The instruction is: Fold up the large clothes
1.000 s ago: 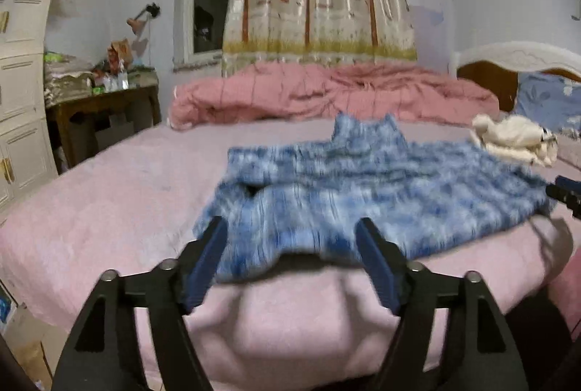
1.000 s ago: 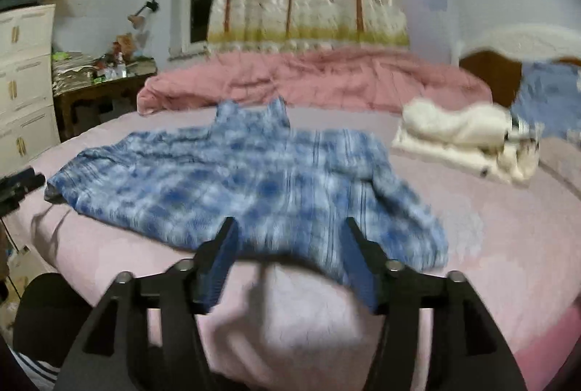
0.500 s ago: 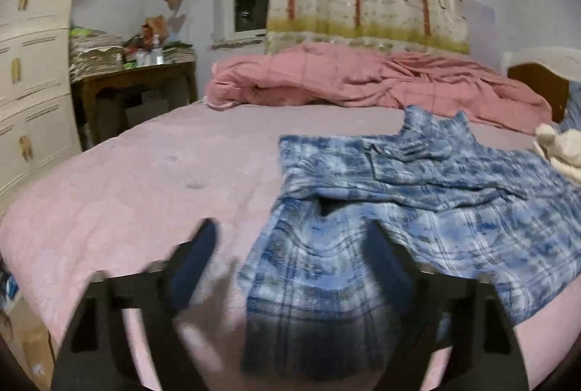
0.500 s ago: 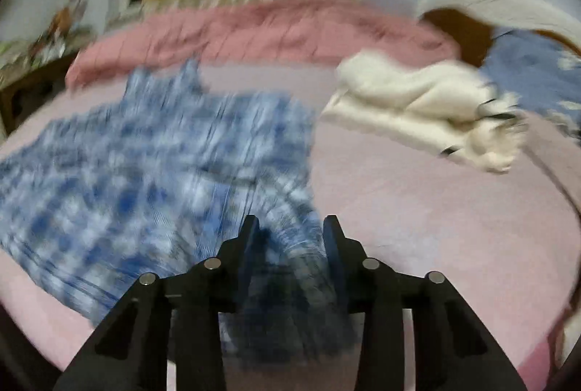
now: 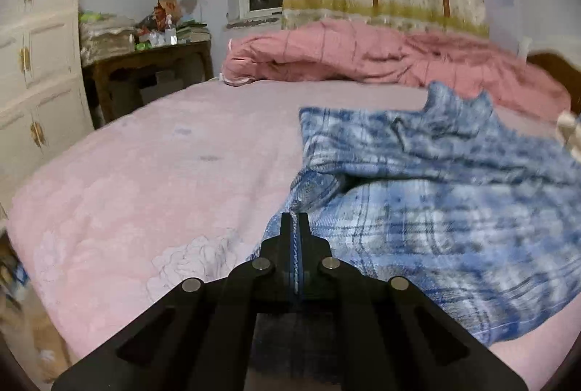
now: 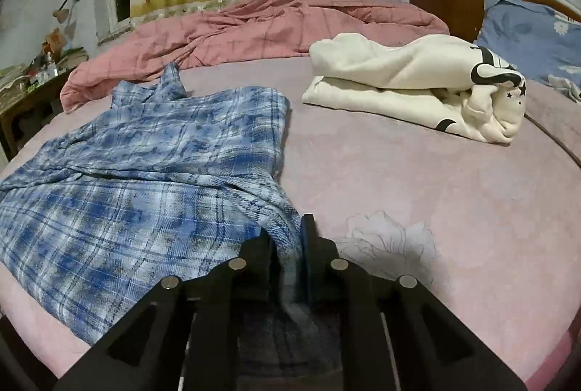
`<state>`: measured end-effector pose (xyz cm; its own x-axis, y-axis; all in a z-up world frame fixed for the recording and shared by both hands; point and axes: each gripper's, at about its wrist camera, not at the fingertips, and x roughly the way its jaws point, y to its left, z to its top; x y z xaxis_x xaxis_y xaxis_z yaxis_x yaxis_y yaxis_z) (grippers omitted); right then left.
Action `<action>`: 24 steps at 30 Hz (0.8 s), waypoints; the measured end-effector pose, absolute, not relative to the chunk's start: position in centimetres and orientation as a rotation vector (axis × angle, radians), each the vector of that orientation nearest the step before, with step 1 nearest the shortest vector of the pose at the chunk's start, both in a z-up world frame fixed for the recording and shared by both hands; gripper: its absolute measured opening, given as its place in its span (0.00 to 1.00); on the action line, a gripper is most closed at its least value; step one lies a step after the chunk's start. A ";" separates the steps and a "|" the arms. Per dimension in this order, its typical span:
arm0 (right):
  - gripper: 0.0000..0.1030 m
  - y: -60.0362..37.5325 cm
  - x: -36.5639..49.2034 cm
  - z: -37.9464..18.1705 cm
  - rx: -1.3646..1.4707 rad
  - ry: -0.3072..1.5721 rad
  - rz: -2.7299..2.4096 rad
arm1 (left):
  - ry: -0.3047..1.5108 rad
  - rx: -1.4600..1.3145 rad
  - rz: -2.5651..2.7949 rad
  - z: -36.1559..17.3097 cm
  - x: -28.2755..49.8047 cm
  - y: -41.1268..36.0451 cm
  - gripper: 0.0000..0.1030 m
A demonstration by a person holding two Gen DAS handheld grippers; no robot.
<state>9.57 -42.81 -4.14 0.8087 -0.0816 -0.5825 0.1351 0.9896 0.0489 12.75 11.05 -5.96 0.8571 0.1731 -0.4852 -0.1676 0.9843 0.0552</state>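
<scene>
A blue plaid shirt (image 5: 435, 209) lies spread on the pink bed (image 5: 163, 173), collar toward the far side, with one part folded over across its middle. My left gripper (image 5: 295, 220) is shut on the shirt's near left edge; a thin strip of cloth shows between its jaws. In the right wrist view the shirt (image 6: 163, 173) fills the left half of the bed (image 6: 399, 173). My right gripper (image 6: 287, 231) is closing on the shirt's near right edge, and bunched cloth fills the narrow gap between its jaws.
A folded white garment (image 6: 417, 82) lies on the bed to the shirt's right. A crumpled pink duvet (image 5: 363, 53) runs along the far side. A blue pillow (image 6: 533, 35) leans on the headboard. A white cabinet (image 5: 32, 64) and a cluttered side table (image 5: 152, 56) stand left.
Both grippers came forward and down from in front of the bed onto the shirt's near edge. Both stood open and wide; now each is closed on cloth.
</scene>
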 end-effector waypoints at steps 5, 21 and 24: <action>0.18 -40.6 8.0 -2.6 -0.056 0.571 -0.129 | 0.464 0.040 0.182 -4.7 11.5 10.9 0.55; 0.03 -35.7 11.2 -2.2 -0.372 0.573 -0.179 | 0.410 0.002 0.159 -1.8 10.7 9.8 0.66; 0.03 -35.8 7.6 -0.2 -0.316 0.361 -0.133 | 0.400 -0.038 0.156 -1.5 10.4 10.4 0.66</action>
